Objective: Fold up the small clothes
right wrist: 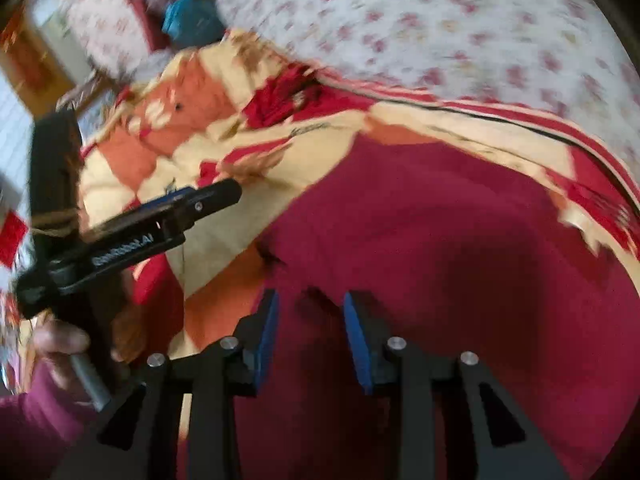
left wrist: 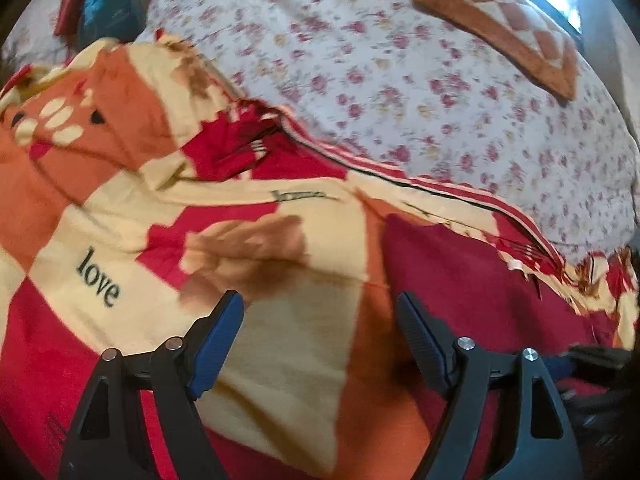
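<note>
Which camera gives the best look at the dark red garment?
The right wrist view: the garment fills its centre, spread under the right gripper. The left wrist view catches only part of it at its right side.

Right wrist view smeared throughout by motion. Maroon garment [right wrist: 460, 248] cut off by bottom edge, shape unreadable. Small script on patchwork quilt [left wrist: 304, 195] too blurred to read. Right tongs [left wrist: 592, 360] only a dark smear at right edge of left wrist view. Teal object [left wrist: 106, 4] past bed's far corner unidentifiable.
</note>
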### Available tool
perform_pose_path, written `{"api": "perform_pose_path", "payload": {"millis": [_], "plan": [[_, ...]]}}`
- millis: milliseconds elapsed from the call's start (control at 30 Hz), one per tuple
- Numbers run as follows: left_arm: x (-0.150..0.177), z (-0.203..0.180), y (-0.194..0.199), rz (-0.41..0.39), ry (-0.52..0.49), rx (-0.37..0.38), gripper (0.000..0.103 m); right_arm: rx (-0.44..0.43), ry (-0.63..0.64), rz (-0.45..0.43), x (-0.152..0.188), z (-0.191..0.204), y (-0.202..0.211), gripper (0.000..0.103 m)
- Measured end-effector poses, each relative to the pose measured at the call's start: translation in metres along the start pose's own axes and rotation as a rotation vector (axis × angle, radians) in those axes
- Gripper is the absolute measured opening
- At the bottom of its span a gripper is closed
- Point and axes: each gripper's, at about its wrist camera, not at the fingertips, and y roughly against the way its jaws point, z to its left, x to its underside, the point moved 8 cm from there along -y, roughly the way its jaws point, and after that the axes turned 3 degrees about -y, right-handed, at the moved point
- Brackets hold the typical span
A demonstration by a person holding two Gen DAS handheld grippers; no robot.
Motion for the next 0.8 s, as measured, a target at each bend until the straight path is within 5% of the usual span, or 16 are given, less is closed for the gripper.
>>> {"api": "perform_pose_path", "payload": {"millis": [200, 333, 500, 667, 800], "plan": [[0.003, -0.034, -0.002, 0.009, -0.105, 0.022, 0.061, 0.302, -0.107, -0.126, 0.022, -0.104, 0.076, 0.046], [0.010, -0.045, -0.013, 0.055, -0.132, 0.018, 0.061, 0.436, -0.263, -0.129, 0.043, -0.177, 0.101, 0.046], [0.025, -0.047, -0.031, 0.128, -0.149, -0.026, 0.061, 0.462, -0.342, -0.102, 0.065, -0.218, 0.095, 0.041], [0.027, -0.040, -0.033, 0.151, -0.071, 0.005, 0.061, 0.468, -0.328, -0.107, 0.065, -0.206, 0.105, 0.042], [0.024, -0.044, -0.025, 0.128, -0.101, -0.021, 0.061, 0.427, -0.328, -0.122, 0.070, -0.190, 0.117, 0.046]]}}
